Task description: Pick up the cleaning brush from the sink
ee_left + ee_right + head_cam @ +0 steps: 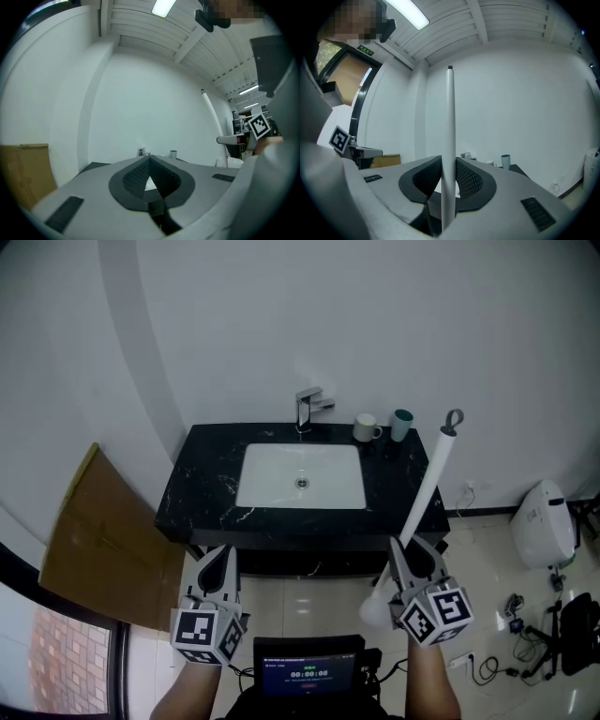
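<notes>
The cleaning brush has a long white handle (427, 486) with a grey hanging loop at its top, and its white head (375, 607) hangs low by my right hand. My right gripper (412, 545) is shut on the handle, in front of the counter and away from the sink (272, 474). In the right gripper view the handle (449, 140) rises upright between the textured pads of the right gripper (449, 161). My left gripper (220, 554) is held level at the left with its jaws together and nothing in them; the left gripper view shows the left gripper's (150, 159) tips meeting.
A black marble counter (206, 484) carries the white basin, a chrome faucet (309, 409), a cream mug (367, 428) and a teal cup (402, 425). Cardboard (103, 540) leans at the left. A white appliance (542, 521) and cables lie on the floor at right. A small screen (309, 673) sits by my body.
</notes>
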Available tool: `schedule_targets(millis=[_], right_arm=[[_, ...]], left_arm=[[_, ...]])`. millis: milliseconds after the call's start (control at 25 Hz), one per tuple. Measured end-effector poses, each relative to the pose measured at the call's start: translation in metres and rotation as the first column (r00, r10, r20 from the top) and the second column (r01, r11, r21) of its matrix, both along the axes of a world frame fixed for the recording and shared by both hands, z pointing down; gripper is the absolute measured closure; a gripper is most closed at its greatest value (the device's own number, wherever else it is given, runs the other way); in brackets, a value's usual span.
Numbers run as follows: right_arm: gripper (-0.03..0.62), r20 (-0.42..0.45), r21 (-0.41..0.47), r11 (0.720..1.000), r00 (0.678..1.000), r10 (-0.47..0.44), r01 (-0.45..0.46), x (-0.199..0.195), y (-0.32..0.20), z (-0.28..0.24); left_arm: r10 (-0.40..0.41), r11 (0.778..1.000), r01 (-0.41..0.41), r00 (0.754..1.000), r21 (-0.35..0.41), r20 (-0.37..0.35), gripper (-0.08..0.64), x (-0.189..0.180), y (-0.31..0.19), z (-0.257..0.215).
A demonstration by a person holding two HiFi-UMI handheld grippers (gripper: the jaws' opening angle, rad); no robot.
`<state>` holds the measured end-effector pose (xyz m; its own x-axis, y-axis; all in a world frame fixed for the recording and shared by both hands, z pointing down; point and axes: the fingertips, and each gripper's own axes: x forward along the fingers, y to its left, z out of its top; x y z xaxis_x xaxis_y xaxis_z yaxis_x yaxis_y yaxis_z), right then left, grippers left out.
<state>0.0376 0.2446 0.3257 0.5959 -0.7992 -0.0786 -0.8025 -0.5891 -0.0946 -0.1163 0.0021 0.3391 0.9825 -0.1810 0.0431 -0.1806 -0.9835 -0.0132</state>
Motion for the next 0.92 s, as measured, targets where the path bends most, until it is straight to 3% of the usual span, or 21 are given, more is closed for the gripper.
schedule_targets(millis=[200,560,720,920], right_arm=[[0.516,-0.013,-0.017,1.000,1.000,0.000,0.000,-0.007,-0.003,-0.004],[0.516,-0.015,-0.016,1.000,1.000,0.008,-0.008,-0.010,-0.006,-0.009],[0.515,-0.019,-0.013,1.000,1.000,0.006,-0.006,-0.009,-0.008,-0.009],[0.517,-0.020,-0.008,1.000,1.000,0.006,-0.006,-0.014,-0.007,-0.009]], left_arm=[[-0.021,0.998,0.022,1.000,-0.065,0.013,0.557,-0.006,-0.007,0.009],[-0.028,0.998,0.028,1.000,-0.059,0.008,0.557,-0.011,-0.013,0.008],[-0.027,0.999,0.027,1.000,-0.021,0.003,0.557,-0.009,-0.010,0.004],[-0.023,0.999,0.024,1.000,-0.040,0.010,0.557,-0.012,-0.009,0.006]])
